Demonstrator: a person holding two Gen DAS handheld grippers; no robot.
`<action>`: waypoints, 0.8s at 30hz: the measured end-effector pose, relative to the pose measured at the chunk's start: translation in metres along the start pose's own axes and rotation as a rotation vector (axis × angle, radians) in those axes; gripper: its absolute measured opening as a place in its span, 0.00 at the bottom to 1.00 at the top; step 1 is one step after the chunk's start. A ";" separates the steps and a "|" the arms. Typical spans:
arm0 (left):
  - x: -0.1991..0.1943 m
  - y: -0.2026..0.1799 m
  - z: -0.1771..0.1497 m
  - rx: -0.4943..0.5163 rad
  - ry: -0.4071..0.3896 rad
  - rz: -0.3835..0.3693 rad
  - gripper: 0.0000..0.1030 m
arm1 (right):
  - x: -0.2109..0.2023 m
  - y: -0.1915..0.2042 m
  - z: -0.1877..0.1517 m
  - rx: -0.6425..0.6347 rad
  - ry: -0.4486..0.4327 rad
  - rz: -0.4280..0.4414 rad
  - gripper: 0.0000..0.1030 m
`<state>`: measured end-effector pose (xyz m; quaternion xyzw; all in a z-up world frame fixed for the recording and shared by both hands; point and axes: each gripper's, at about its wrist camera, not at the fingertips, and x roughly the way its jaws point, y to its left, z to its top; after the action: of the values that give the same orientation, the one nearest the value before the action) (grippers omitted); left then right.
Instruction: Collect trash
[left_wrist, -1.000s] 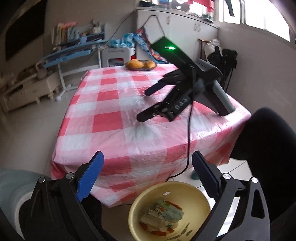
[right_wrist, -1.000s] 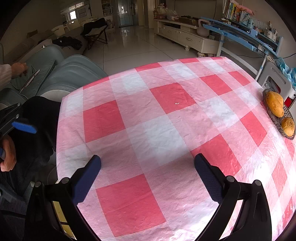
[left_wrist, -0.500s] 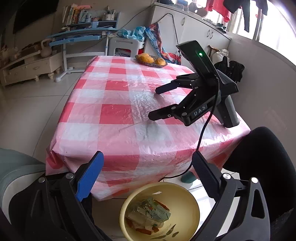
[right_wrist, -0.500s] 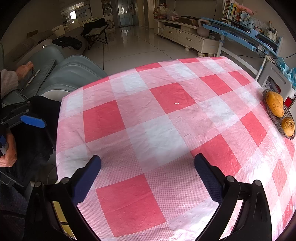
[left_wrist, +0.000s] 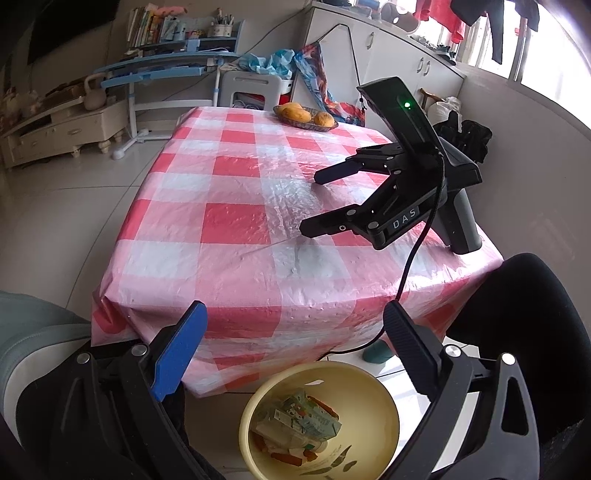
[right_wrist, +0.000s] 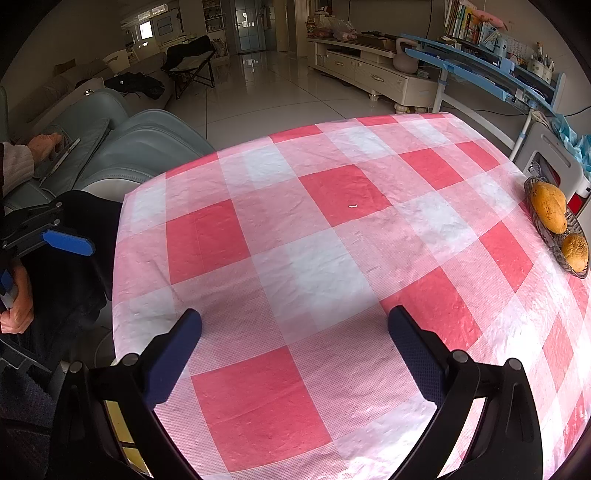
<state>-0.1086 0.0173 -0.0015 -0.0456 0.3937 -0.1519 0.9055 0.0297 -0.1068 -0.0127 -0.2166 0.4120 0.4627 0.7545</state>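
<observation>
A yellow bowl (left_wrist: 369, 395) stands on the floor below the table's near edge and holds crumpled cartons and wrappers (left_wrist: 299, 421). My left gripper (left_wrist: 295, 332) hangs open above the bowl with nothing between its fingers. My right gripper (left_wrist: 312, 203) rests on the red-and-white checked tablecloth (left_wrist: 236, 225), open and empty. In the right wrist view that gripper (right_wrist: 295, 325) faces a tiny white scrap (right_wrist: 353, 205) lying on a red square further along the cloth. At the left edge of that view, a hand (right_wrist: 16, 310) holds the left gripper, whose blue pad (right_wrist: 68, 240) shows.
A wire basket with yellow fruit (left_wrist: 304, 116) (right_wrist: 554, 221) sits at the table's far edge. A black cable (left_wrist: 417, 251) drops from the right gripper over the table edge. A grey-green sofa (right_wrist: 122, 147) stands beside the table, and a dark-clothed knee (left_wrist: 517, 314) is on the right.
The left gripper has drawn back and tilted up, so more of the table and room shows and the bowl sits lower in view. The right gripper has not moved.
</observation>
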 end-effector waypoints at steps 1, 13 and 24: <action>0.000 0.000 0.000 0.001 0.001 0.001 0.90 | 0.000 0.000 0.000 0.000 0.000 0.000 0.93; 0.001 0.000 -0.001 0.006 0.002 0.004 0.90 | 0.000 0.000 0.000 0.000 0.000 0.000 0.93; -0.001 -0.002 -0.001 0.019 -0.005 0.029 0.90 | 0.000 0.000 0.000 -0.001 0.000 0.000 0.93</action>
<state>-0.1100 0.0157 -0.0011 -0.0317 0.3905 -0.1424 0.9090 0.0299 -0.1068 -0.0128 -0.2168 0.4119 0.4629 0.7544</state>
